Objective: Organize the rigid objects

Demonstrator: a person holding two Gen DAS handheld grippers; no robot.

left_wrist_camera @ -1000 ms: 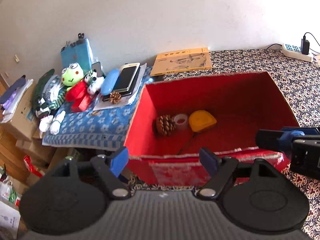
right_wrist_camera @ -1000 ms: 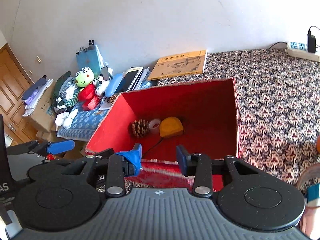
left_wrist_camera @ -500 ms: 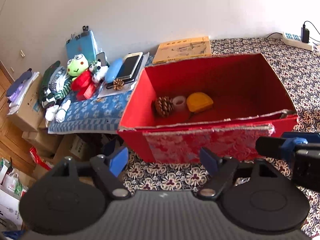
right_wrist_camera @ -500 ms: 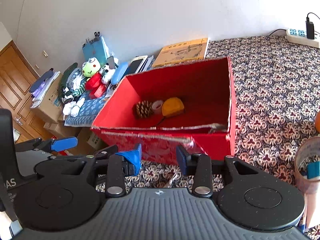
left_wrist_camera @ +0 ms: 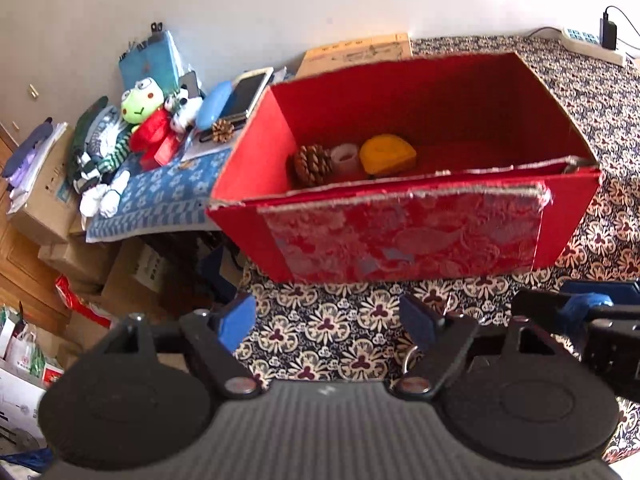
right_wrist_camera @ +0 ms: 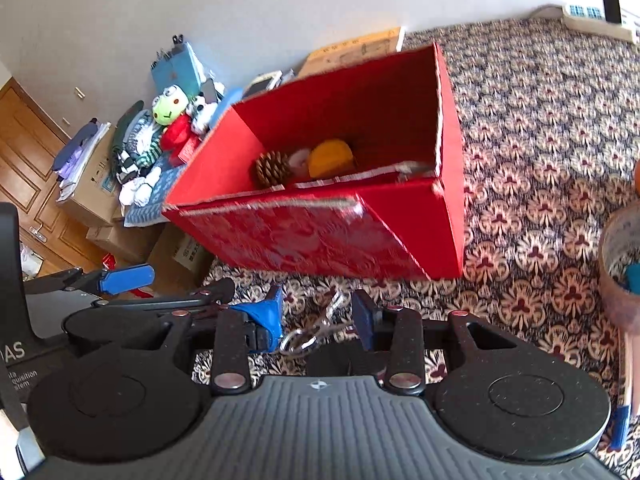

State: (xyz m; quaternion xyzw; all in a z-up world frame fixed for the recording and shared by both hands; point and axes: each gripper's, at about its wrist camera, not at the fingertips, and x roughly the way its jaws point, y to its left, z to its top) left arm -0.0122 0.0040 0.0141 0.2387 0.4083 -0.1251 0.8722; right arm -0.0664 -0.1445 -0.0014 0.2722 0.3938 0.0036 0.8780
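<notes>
- Since a second ago you've drawn both grippers back from the red box (left_wrist_camera: 404, 236); its patterned front wall now fills mid-frame and the floral cloth (right_wrist_camera: 540, 128) shows below it.
- Your left gripper (left_wrist_camera: 330, 322) is released, jaws spread wide over the cloth, nothing between them.
- Your right gripper (right_wrist_camera: 316, 314) is also parted and empty, with the key ring and clasp (right_wrist_camera: 314, 330) lying on the cloth between its fingers at lower centre.
- Already stowed in the box, centre of frame: a pine cone (left_wrist_camera: 312, 164), a tape roll (left_wrist_camera: 346, 158) and a yellow case (left_wrist_camera: 386, 154).
- You look to be between items, lining up on the key ring.
- Next: lower the right gripper, close on the clasp, then carry it over the box rim.
</notes>
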